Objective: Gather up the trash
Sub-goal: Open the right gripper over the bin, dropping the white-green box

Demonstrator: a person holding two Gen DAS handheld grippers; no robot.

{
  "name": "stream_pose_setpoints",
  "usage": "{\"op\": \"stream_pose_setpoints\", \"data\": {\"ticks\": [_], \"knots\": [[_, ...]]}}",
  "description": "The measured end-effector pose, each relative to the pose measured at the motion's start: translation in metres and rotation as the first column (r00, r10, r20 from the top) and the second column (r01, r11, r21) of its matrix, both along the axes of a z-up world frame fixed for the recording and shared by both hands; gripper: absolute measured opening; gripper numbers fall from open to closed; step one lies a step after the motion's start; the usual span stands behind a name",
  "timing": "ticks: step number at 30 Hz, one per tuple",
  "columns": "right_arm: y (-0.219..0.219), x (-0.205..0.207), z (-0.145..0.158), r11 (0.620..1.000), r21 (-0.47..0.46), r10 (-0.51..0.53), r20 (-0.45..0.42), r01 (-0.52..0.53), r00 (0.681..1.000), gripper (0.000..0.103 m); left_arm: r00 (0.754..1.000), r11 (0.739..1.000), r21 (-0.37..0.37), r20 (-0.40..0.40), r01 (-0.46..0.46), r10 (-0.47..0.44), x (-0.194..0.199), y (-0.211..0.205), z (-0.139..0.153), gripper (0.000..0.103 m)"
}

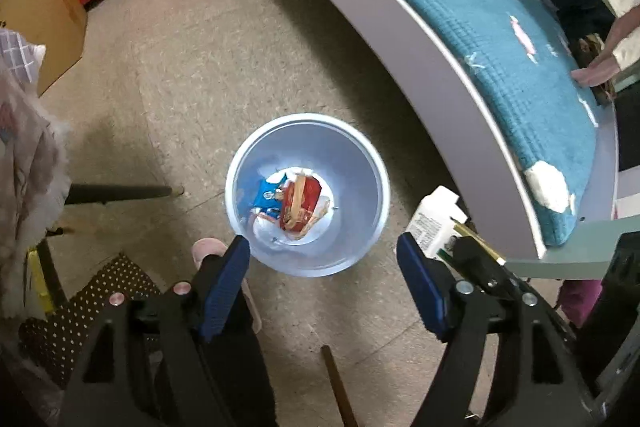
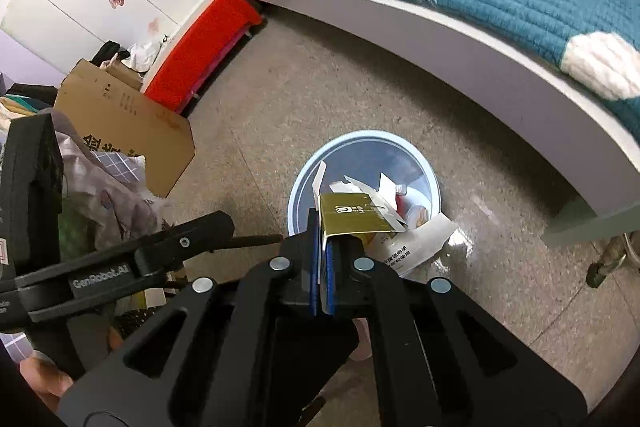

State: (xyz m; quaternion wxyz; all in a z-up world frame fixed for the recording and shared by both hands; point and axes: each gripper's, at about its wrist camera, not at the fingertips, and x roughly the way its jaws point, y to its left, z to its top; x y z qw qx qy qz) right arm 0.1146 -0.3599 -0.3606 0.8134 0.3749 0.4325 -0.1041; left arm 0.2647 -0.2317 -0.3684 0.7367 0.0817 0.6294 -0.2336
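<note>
The right gripper (image 2: 323,247) is pinching a flattened gold carton (image 2: 354,217) with white paper flaps, holding it over the near rim of the pale blue bin (image 2: 298,187) on the floor (image 2: 256,99). The left gripper (image 1: 323,259) is hanging spread wide and empty above that bin (image 1: 360,163), where red and blue wrappers (image 1: 294,205) are lying at the bottom. A bed (image 1: 500,39) with a teal quilt is standing just beside it.
</note>
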Motion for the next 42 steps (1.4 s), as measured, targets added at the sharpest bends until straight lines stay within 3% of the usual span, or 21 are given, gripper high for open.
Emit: {"op": "stream_pose_setpoints", "data": {"ticks": [9,19,21,23,35,42], "knots": [[0.009,0.008,-0.008,0.999,0.029,0.020,-0.014,-0.019,1.000,0.004,1.000,0.999,0.049,0.018,-0.013,0.012,0.002,0.013,-0.004,0.074],[0.009,0.033,-0.007,0.997,0.082,-0.004,0.018,0.003,1.000,0.005,0.994,0.993,0.077,0.066,-0.091,0.086,0.017,0.030,0.003,0.074],[0.009,0.039,-0.008,0.997,0.076,-0.001,0.011,0.001,1.000,0.018,0.994,0.993,0.074,0.064,-0.094,0.089,0.018,0.032,0.003,0.074],[0.008,0.041,-0.008,0.997,0.075,-0.012,0.015,0.011,1.000,0.059,0.993,0.992,0.078,0.069,-0.098,0.093,0.018,0.034,0.004,0.074],[0.009,0.026,0.010,0.997,0.074,-0.018,0.039,0.015,0.999,0.059,0.993,0.994,0.050,0.074,-0.098,0.094,0.010,0.038,0.019,0.074],[0.006,-0.006,0.061,0.998,-0.028,-0.045,0.102,0.048,0.994,0.059,0.985,0.997,-0.025,0.155,-0.068,0.071,-0.015,0.034,0.070,0.074]]}}
